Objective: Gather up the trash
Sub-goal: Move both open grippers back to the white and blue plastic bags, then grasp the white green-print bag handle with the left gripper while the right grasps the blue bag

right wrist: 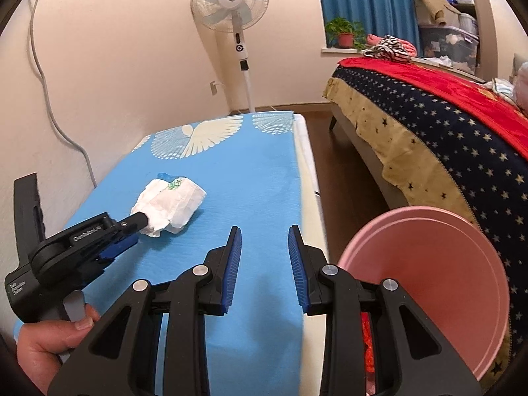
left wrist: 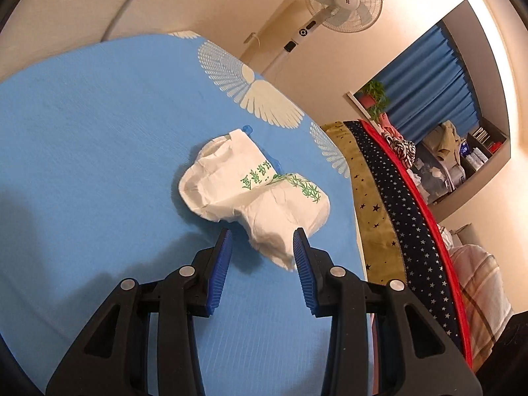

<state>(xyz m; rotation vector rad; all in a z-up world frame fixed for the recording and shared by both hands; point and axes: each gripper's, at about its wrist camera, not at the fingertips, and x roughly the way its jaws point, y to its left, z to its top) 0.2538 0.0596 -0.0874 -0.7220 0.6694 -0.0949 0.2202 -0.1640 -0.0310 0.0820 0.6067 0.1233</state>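
A crumpled white diaper (left wrist: 250, 184) with green print lies on the blue mat (left wrist: 82, 132). My left gripper (left wrist: 263, 231) is open, and the diaper's near end lies between its blue pads (left wrist: 224, 250) without being squeezed. In the right wrist view the left gripper (right wrist: 140, 222), held by a hand (right wrist: 49, 340), meets the diaper (right wrist: 175, 198) at its near left end. My right gripper (right wrist: 263, 231) is open over the mat (right wrist: 257, 171) with nothing between its fingers. A pink bin (right wrist: 429, 264) tilts beside it on the right.
A bed with a star-patterned cover (right wrist: 445, 125) stands to the right across a strip of wooden floor (right wrist: 343, 171). A standing fan (right wrist: 231, 3) is against the far wall. A grey cable (right wrist: 49, 99) runs down the left wall.
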